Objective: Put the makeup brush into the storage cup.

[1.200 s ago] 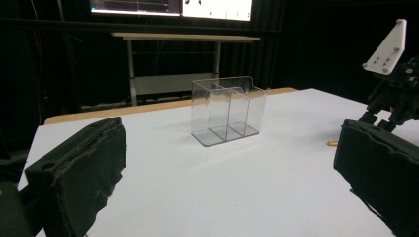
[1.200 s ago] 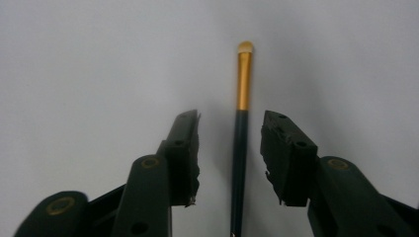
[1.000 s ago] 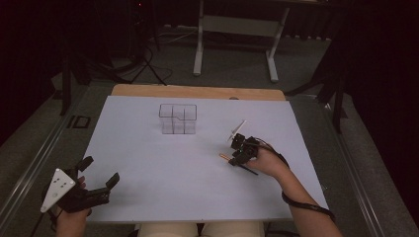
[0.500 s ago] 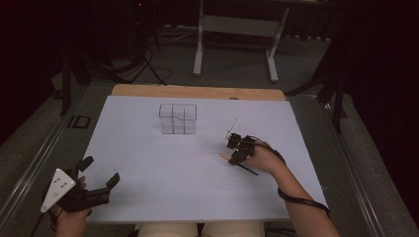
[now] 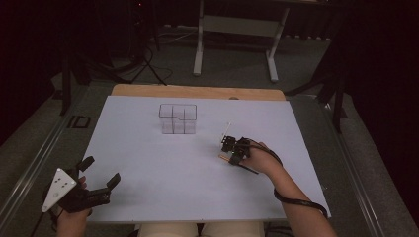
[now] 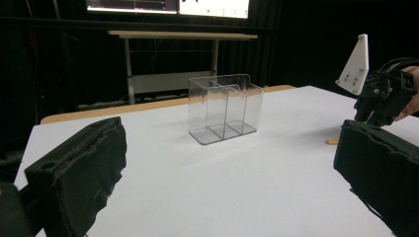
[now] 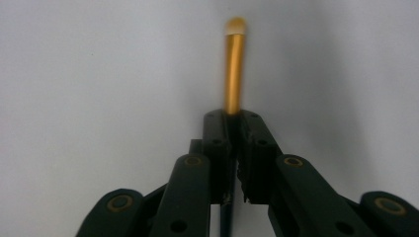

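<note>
the right gripper [image 7: 236,116] has just been closing and now pinches a thin gold stick [image 7: 234,74], maybe a brush, low over the white table [image 5: 148,163]. the left gripper [image 5: 101,170] stands wide, empty. no writing shows on the clear box [image 5: 178,118].

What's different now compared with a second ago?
The right claw has just been closing, and its jaws now pinch the gold-handled brush, which lies on the white table. The hand barely shifted. The left claw stays open at the near left corner, and the clear organizer has not moved.
</note>
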`<move>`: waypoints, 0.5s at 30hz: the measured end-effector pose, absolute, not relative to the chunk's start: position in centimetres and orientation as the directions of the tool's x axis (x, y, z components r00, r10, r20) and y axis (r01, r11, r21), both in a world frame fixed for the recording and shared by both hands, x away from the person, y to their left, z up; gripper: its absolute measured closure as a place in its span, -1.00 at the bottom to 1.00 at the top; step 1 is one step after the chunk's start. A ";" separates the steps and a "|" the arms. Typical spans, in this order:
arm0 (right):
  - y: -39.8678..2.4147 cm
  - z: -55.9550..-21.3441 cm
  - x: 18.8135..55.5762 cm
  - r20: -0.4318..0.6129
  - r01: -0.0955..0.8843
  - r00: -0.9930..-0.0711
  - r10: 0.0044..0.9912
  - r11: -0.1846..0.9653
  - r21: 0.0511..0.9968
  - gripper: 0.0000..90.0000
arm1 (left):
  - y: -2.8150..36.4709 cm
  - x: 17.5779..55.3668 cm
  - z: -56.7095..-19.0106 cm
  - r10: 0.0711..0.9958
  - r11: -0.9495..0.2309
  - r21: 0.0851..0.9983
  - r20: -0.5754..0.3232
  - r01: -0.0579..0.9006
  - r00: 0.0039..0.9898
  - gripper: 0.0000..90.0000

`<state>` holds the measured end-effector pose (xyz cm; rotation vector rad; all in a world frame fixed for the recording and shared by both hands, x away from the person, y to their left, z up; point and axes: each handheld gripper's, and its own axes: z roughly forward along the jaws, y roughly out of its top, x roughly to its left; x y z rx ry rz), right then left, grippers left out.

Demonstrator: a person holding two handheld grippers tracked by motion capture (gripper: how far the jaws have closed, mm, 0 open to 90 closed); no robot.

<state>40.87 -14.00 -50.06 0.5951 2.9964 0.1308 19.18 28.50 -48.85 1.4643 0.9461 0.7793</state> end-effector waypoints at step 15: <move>-16.4 -48.0 41.1 -0.019 0.454 -0.883 0.470 0.862 0.227 0.87 | 28.2 19.3 -48.9 0.870 0.012 0.991 -0.074 0.130 0.488 -0.98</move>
